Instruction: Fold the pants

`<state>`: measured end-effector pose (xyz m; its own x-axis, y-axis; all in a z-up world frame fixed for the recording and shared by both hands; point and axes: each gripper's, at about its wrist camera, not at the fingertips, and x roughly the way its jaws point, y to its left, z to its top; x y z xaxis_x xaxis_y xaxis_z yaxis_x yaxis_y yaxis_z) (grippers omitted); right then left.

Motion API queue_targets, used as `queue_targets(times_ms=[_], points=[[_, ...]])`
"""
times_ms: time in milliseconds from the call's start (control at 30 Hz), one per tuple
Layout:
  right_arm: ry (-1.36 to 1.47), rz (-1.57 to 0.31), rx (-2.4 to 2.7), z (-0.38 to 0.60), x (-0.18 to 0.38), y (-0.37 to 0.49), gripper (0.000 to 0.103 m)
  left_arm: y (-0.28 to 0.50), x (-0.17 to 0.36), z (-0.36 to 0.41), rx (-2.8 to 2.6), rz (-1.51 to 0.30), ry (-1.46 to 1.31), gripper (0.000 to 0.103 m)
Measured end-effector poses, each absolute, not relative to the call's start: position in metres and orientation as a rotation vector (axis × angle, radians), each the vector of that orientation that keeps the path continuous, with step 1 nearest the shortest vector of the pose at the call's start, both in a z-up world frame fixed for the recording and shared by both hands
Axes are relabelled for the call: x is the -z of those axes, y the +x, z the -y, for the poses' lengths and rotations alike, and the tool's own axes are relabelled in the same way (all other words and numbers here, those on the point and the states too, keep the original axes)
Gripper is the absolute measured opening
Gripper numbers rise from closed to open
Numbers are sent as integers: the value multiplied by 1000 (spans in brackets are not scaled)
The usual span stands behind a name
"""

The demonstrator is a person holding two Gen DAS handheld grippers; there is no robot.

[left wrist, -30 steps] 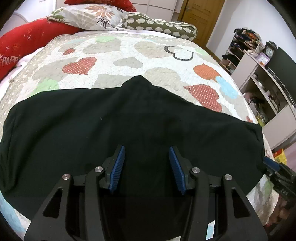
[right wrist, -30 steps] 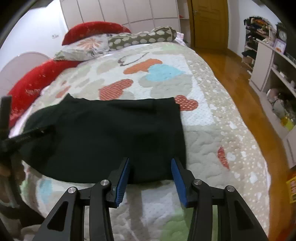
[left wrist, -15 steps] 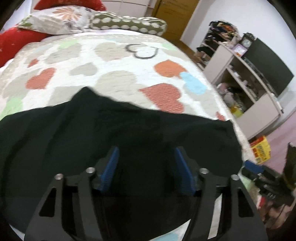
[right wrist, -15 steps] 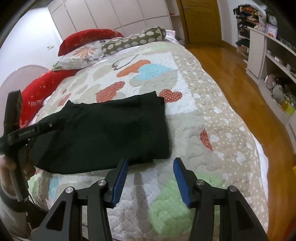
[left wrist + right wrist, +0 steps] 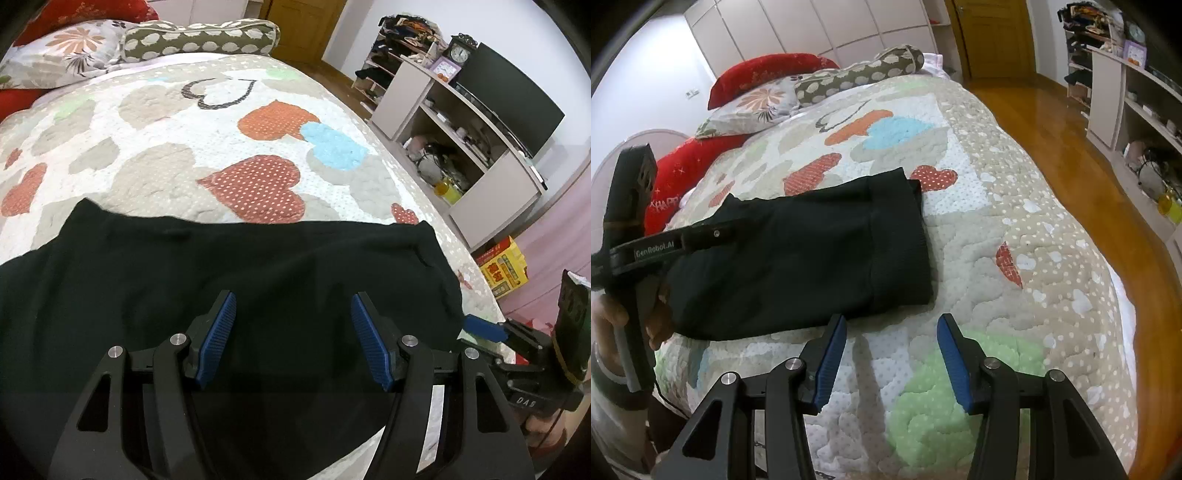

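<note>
The black pants (image 5: 258, 280) lie folded into a wide band across the heart-patterned quilt (image 5: 229, 147). My left gripper (image 5: 292, 308) hovers over their middle, open, with only flat cloth below the blue pads. In the right wrist view the pants (image 5: 812, 251) end in a hemmed edge at the right. My right gripper (image 5: 892, 325) is open over bare quilt, just in front of the pants' near right corner, its left pad (image 5: 833, 350) close to the cloth edge. The pants' left end is hidden behind the left tool's black arm (image 5: 665, 245).
Pillows (image 5: 757, 99) and red cushions (image 5: 768, 70) lie at the head of the bed. The bed's right side drops to a wooden floor (image 5: 1071, 155). Shelves (image 5: 454, 147), a dark screen (image 5: 513, 110) and a yellow box (image 5: 504, 266) stand beyond it.
My left gripper has slid right along the pants and its jaws have spread wider. My right gripper has drawn back off the pants' near right corner onto the quilt.
</note>
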<state>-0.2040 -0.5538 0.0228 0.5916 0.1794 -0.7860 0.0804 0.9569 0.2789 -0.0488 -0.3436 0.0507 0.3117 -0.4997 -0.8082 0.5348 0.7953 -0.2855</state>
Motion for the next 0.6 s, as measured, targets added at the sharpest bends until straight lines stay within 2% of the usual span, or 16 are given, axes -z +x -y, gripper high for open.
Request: queue_targets(times_ms=[233, 300, 367, 600], points=[[307, -932, -85, 554, -17, -206, 53, -46, -54, 363, 751, -1053, 76, 65], [322, -919, -101, 554, -17, -207, 57, -44, -57, 374, 801, -1064, 104, 65], [338, -899, -127, 552, -15, -208, 66, -40, -60, 383, 861, -1059, 121, 65], [351, -863, -168, 543, -9, -201, 77, -23, -55, 425, 994, -1067, 248, 65]])
